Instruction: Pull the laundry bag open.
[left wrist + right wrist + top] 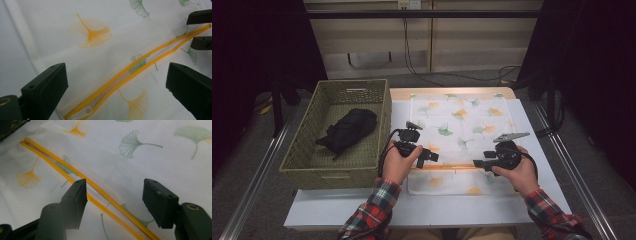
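A white mesh bag [462,125] printed with ginkgo leaves lies flat at the centre of the worktop [542,165]. Both tools hover over its orange zipper [140,67], the left tool [432,157] and right tool [477,163] each with jaws apart, gripping nothing. A wicker basket [302,150] at left holds a black bundle [348,129].

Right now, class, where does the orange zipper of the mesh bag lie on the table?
In the high view the orange zipper crosses the near part of the leaf-print mesh bag, between the left gripper and right gripper, right of the wicker basket.
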A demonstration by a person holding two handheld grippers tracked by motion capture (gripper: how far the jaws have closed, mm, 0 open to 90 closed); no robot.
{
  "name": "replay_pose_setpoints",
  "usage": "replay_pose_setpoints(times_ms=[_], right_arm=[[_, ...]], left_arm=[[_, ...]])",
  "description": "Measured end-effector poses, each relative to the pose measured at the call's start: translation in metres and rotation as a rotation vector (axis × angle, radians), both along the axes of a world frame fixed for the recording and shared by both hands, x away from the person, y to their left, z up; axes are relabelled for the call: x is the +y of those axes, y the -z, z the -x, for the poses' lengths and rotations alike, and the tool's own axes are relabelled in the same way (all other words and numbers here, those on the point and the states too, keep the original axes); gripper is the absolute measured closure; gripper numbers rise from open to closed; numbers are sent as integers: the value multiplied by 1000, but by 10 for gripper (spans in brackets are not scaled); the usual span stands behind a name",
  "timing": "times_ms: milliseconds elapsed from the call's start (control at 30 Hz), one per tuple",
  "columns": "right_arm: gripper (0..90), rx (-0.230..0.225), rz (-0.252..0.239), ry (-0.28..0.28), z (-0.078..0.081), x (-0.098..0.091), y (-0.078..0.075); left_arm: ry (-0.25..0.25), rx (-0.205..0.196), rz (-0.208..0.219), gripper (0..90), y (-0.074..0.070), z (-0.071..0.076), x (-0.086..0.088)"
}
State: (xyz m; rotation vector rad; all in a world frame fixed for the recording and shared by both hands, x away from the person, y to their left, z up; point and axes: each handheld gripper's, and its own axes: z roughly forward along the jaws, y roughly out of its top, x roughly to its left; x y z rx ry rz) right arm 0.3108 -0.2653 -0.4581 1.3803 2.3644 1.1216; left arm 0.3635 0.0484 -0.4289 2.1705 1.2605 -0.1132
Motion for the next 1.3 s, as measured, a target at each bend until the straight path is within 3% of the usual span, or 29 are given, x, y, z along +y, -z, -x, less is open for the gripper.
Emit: replay_pose_setpoints(times_ms=[100, 333, 500, 833, 967, 1300], right_arm=[[358, 0, 2, -1, -2, 4, 3], [346, 0, 24, -3, -5, 10, 8], [345, 4, 48, -38, -7, 16, 13], [345, -7, 65, -43, -12, 22, 21], [353, -39, 76, -53, -13, 24, 23], [506, -114, 116, -93, -13, 20, 27]], left_arm=[[-3, -4, 16, 34, -1, 0, 0], [0, -8, -5, 31, 0, -1, 2], [-4, 0, 12, 31, 0, -1, 2], [-5, 0, 9, 31, 0, -1, 4], [-5, 0, 10, 32, 0, -1, 4], [4, -2, 18, 29, -1, -2, 2]])
